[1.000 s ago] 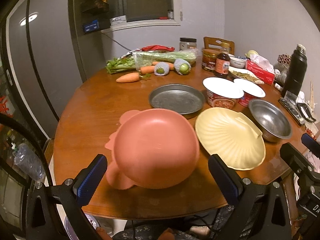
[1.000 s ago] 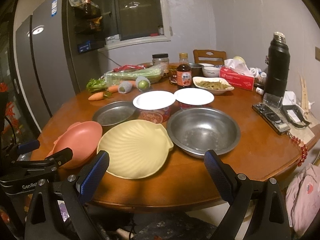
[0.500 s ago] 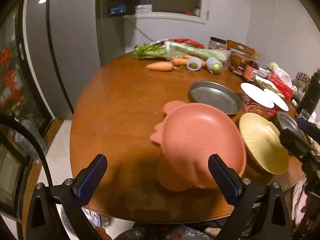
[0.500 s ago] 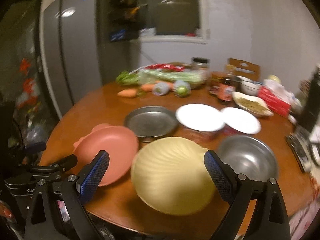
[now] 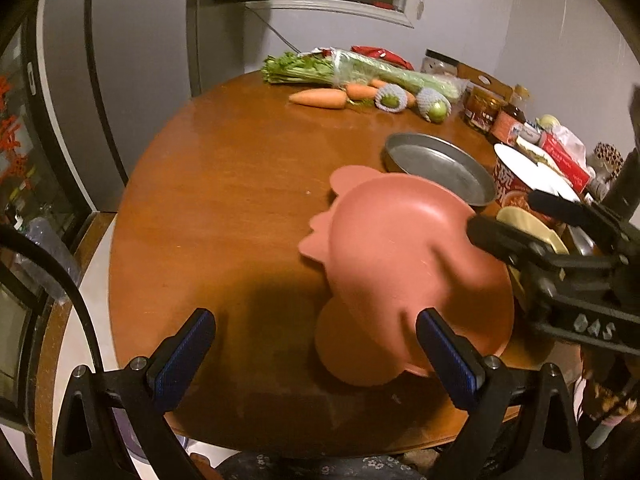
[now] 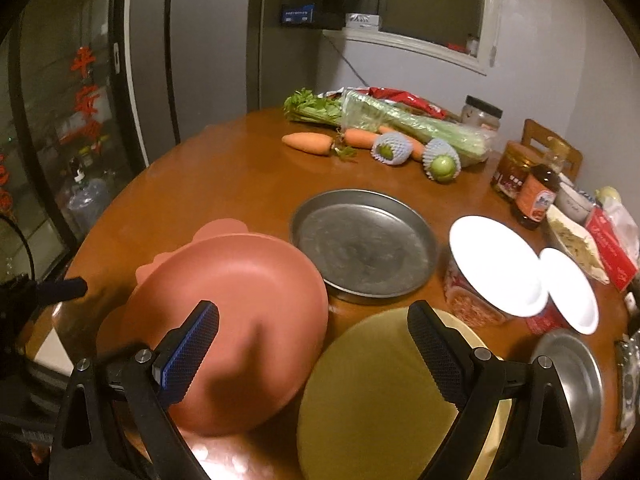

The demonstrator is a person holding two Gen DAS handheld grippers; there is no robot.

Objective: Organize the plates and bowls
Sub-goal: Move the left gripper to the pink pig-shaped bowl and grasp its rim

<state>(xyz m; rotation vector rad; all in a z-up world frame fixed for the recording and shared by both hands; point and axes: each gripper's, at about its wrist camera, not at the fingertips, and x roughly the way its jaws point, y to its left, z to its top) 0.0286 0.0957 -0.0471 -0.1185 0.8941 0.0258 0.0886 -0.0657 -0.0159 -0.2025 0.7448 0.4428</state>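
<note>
Right now both grippers are hanging over the near edge of the round wooden table (image 5: 224, 184), and neither is gripping anything. The left gripper (image 5: 316, 356) is holding its jaws wide apart, with the pink plate (image 5: 404, 264) sitting just beyond its right pad and bare tabletop between the pads. The right gripper (image 6: 312, 348) is also spread open, its left pad hovering above the pink plate (image 6: 240, 300) and its right pad above the yellow plate (image 6: 372, 396). Those two plates are lying side by side at the table's front, rims close or touching; I cannot tell which. Just behind them a round metal tray (image 6: 364, 244) is resting flat, and to its right two white-lidded tubs (image 6: 492, 264) are standing. A steel bowl (image 6: 576, 372) is peeking out at the right edge, beside the yellow plate. Carrots (image 6: 308, 142) and bagged celery (image 6: 404, 120) are lying at the far side.
</note>
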